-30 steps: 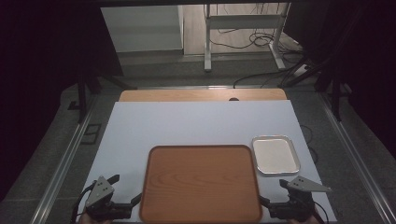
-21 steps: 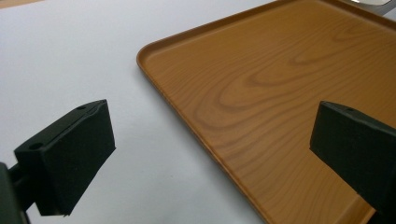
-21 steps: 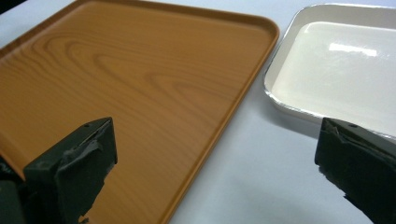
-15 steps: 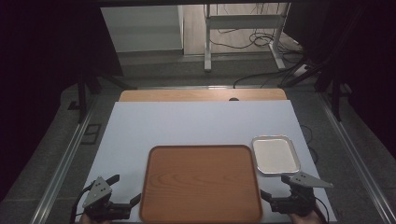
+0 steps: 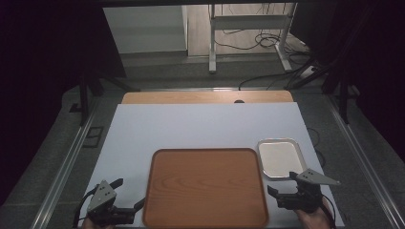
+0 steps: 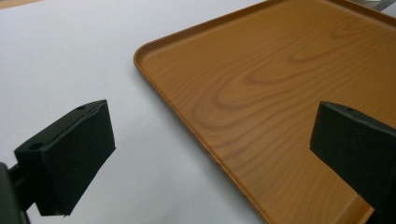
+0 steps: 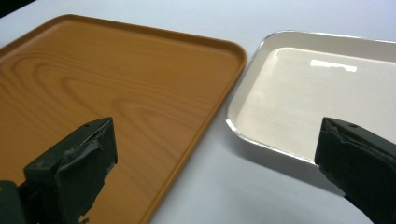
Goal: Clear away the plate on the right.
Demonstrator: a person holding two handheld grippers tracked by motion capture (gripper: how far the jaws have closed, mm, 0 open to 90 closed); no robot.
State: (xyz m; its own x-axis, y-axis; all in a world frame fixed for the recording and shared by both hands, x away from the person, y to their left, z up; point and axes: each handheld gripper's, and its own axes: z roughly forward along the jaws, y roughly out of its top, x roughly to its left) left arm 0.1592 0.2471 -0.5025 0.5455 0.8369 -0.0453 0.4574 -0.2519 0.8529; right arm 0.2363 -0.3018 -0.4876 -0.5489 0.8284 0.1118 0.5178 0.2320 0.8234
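Flanking the wooden tray [image 5: 206, 187] on the white worktop [image 5: 200, 126], left gripper [image 5: 125, 213] and right gripper [image 5: 282, 195] stand wide open, fingers empty; tray judged stiff, light, smooth, best gripped by its raised side rims, small metal tray [image 5: 280, 158] just beside it

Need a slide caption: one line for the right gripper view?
Open right tool poised over the gap between the wood-grain tray and the small white tray on the white table cover.
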